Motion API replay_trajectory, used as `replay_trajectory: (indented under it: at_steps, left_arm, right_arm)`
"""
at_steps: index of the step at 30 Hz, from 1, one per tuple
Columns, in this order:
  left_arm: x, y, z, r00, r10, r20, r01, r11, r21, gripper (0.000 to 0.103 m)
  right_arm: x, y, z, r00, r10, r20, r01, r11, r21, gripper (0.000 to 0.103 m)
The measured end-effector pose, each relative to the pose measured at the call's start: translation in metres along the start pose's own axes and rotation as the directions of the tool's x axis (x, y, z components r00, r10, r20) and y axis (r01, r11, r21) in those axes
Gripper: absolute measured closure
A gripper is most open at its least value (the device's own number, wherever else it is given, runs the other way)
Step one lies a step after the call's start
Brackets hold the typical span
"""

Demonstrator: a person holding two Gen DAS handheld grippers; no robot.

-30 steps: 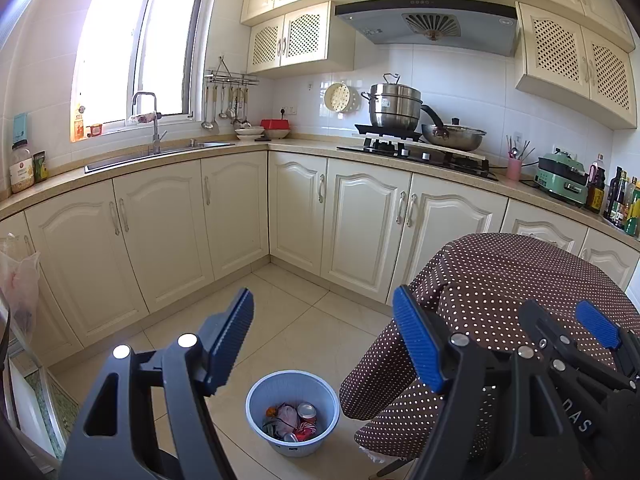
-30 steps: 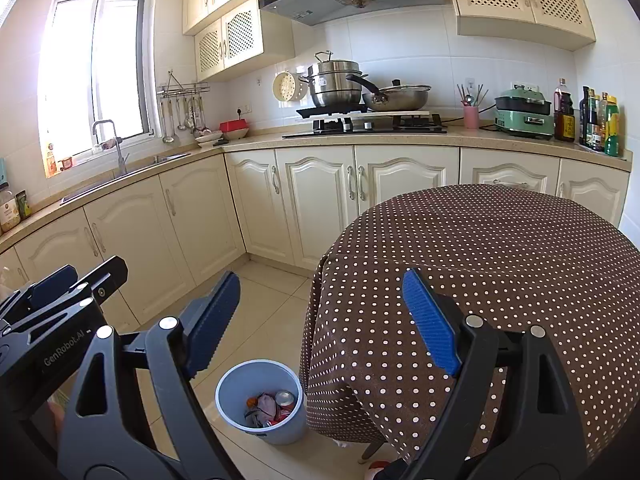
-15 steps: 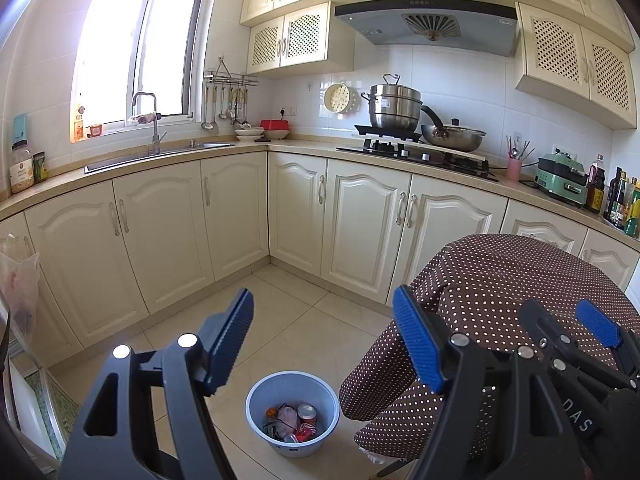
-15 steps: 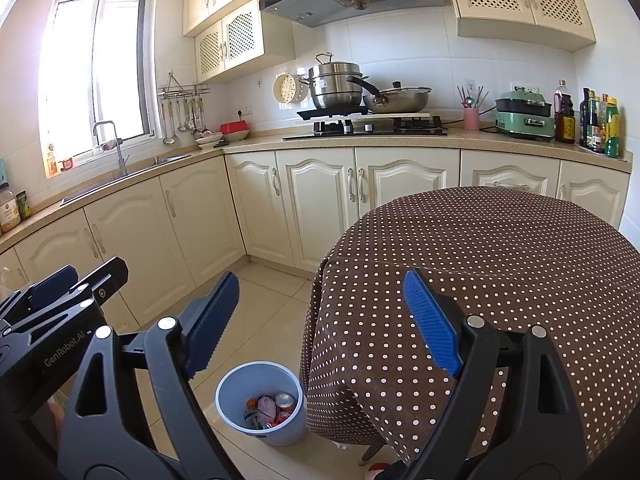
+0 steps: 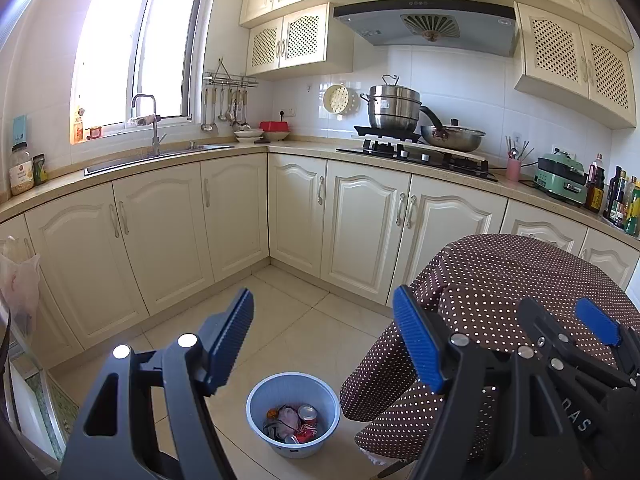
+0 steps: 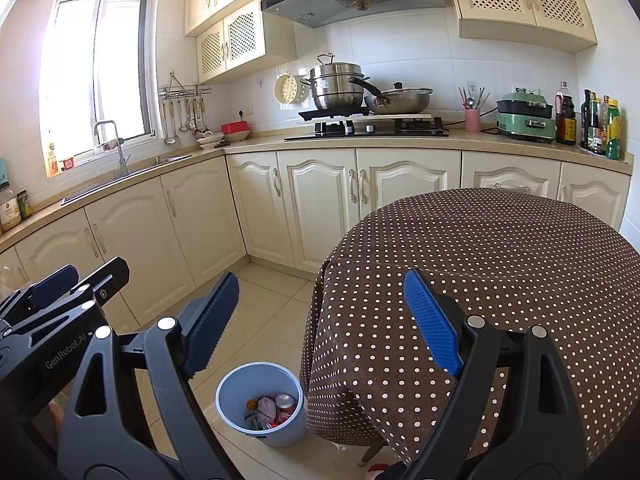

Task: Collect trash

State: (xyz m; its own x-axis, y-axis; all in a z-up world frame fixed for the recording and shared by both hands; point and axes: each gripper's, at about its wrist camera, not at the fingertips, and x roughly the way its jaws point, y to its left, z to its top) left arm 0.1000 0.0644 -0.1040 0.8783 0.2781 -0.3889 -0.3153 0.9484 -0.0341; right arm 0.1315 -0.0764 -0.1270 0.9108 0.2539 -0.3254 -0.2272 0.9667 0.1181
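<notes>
A pale blue trash bin (image 5: 260,394) stands on the tiled floor beside a round table; it also shows in the right wrist view (image 6: 232,384). Trash (image 5: 294,424) lies inside it, including a drink can and crumpled wrappers, also seen in the right wrist view (image 6: 270,410). My left gripper (image 5: 324,336) is open and empty, held high above the bin. My right gripper (image 6: 320,322) is open and empty, above the bin and the table's near edge. Each gripper shows at the side of the other's view.
The round table with a brown polka-dot cloth (image 6: 500,264) stands right of the bin. Cream cabinets (image 5: 224,216) run along the left and back walls, with a sink (image 5: 160,154), a stove with pots (image 5: 412,136) and bottles (image 6: 600,124) on the counter.
</notes>
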Motion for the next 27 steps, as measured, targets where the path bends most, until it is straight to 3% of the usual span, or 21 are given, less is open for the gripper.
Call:
replay_trajectory:
  at_steps: [27]
  left_arm:
    - [-0.0006, -0.0017, -0.0017, 1.000, -0.005, -0.008, 0.005, 1.000, 0.002, 0.032]
  right_arm:
    - [-0.0049, -0.0019, 0.0007, 1.000, -0.008, 0.010, 0.008, 1.000, 0.013, 0.017]
